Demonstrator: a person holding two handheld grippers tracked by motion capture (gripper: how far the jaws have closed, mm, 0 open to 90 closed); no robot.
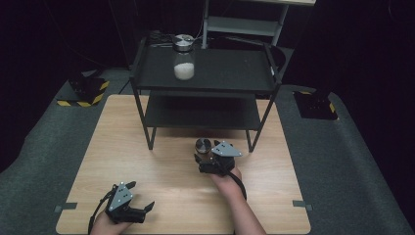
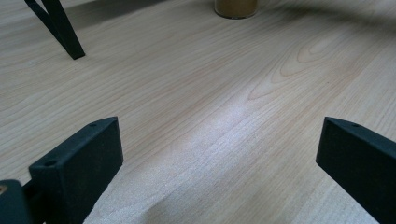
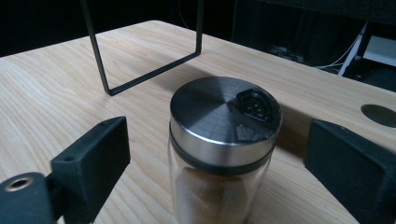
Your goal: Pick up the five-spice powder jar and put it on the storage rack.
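Observation:
A glass jar of brown powder (image 1: pixel 203 146) with a steel shaker lid stands upright on the wooden table (image 1: pixel 122 147), just in front of the black rack. My right gripper (image 1: pixel 202 157) reaches it from the near side. In the right gripper view the jar (image 3: pixel 219 154) sits between the two black jaws, with a gap on each side, so this gripper (image 3: pixel 217 140) is open around it. My left gripper (image 1: pixel 142 198) rests low at the table's front left, open and with nothing in it (image 2: pixel 219 140). Far ahead of it stands the same jar (image 2: pixel 236 7).
A black two-tier rack (image 1: pixel 220 78) stands on the far half of the table; one leg (image 2: pixel 60 30) and its foot frame (image 3: pixel 149 70) are close by. A jar of white powder (image 1: pixel 184 61) stands on its top shelf. A round hole (image 3: pixel 379 115) marks the tabletop.

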